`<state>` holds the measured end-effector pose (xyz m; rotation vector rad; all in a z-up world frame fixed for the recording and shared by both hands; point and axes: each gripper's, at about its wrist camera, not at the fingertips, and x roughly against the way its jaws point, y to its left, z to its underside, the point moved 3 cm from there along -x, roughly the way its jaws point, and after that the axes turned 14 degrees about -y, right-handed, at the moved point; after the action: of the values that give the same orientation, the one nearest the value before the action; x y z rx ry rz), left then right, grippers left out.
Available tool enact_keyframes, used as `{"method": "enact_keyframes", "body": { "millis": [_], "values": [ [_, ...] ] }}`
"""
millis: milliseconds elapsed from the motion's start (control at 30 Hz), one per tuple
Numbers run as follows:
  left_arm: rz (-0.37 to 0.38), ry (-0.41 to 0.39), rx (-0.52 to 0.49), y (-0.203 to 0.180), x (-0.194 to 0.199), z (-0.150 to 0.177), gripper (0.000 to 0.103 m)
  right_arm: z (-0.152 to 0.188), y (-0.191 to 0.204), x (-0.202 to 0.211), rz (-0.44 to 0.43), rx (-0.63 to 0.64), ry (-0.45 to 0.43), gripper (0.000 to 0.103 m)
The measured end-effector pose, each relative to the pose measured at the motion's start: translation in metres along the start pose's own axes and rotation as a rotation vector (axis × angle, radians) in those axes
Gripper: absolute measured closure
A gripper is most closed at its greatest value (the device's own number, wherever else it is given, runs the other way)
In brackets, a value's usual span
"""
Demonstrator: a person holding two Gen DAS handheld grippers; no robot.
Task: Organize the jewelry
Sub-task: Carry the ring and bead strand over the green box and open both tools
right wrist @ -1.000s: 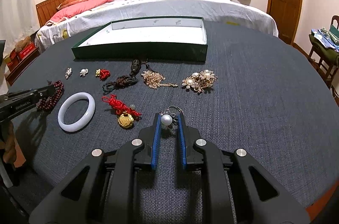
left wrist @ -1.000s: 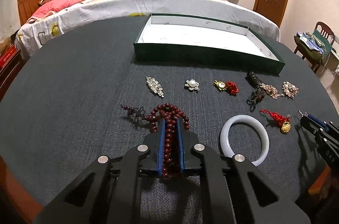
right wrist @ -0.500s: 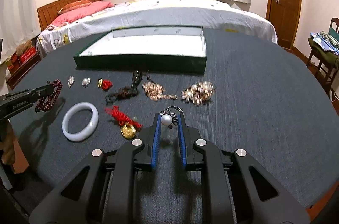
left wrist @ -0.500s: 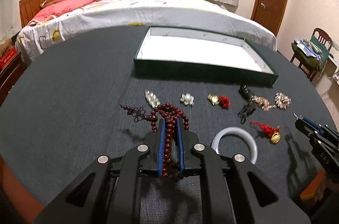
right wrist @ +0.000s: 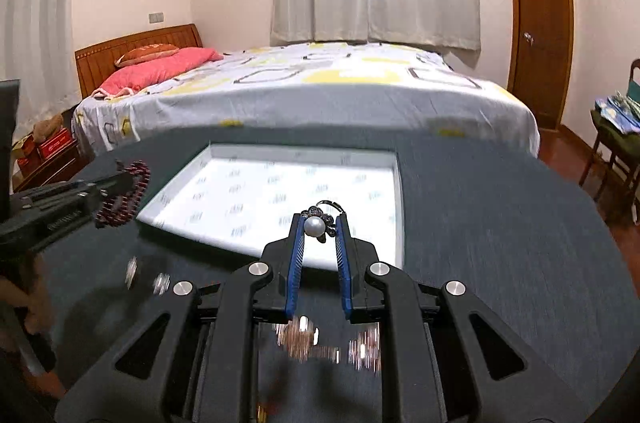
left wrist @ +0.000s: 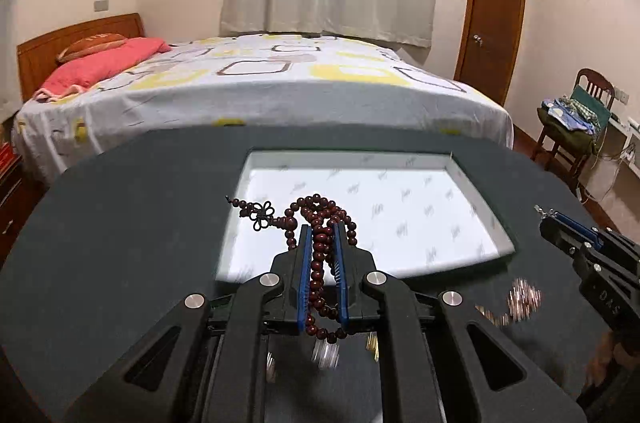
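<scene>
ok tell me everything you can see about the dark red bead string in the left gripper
The bead string is a long strand of small, round, glossy dark red beads that look like wood, bunched in loops. A dark knotted cord tail sticks out to its left. The left gripper is shut on it between blue pads, lifted off the table, in front of the white-lined box; loops hang below.

We can read only "DAS" in pale letters on the side of the right gripper [left wrist: 576,235], which sits just right of the tray [left wrist: 486,213]. The tray's white lining carries a repeated grey logo, too blurred for us to read.
</scene>
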<state>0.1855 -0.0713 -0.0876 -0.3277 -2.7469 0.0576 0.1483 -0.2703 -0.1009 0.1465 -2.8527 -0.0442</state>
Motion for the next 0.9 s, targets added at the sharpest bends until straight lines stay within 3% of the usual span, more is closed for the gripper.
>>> {"method": "enact_keyframes", "body": {
  "millis": [133, 267, 467, 600, 667, 733, 900],
  "values": [
    [0.044, 0.064, 0.041, -0.006, -0.051, 0.002, 0.091, -0.002, -0.004, -0.041, 0.007, 0.013, 0.033, 0.087],
    [0.05, 0.164, 0.019, -0.017, -0.091, 0.026, 0.091, 0.016, -0.01, -0.079, 0.017, 0.02, 0.119, 0.087],
    [0.046, 0.274, 0.015, -0.014, -0.114, 0.051, 0.091, 0.038, -0.018, -0.101, 0.034, 0.013, 0.198, 0.087],
    [0.047, 0.275, 0.023, -0.01, -0.116, 0.053, 0.088, 0.045, -0.02, -0.106, 0.035, 0.003, 0.227, 0.087],
    [0.046, 0.279, 0.037, -0.008, -0.118, 0.052, 0.069, 0.046, -0.021, -0.106, 0.032, -0.008, 0.234, 0.08],
    [0.043, 0.272, 0.057, -0.006, -0.117, 0.052, 0.058, 0.045, -0.021, -0.106, 0.037, -0.011, 0.228, 0.068],
    [0.044, 0.258, 0.076, -0.006, -0.108, 0.045, 0.048, 0.032, -0.023, -0.092, 0.044, -0.025, 0.175, 0.068]
  ]
}}
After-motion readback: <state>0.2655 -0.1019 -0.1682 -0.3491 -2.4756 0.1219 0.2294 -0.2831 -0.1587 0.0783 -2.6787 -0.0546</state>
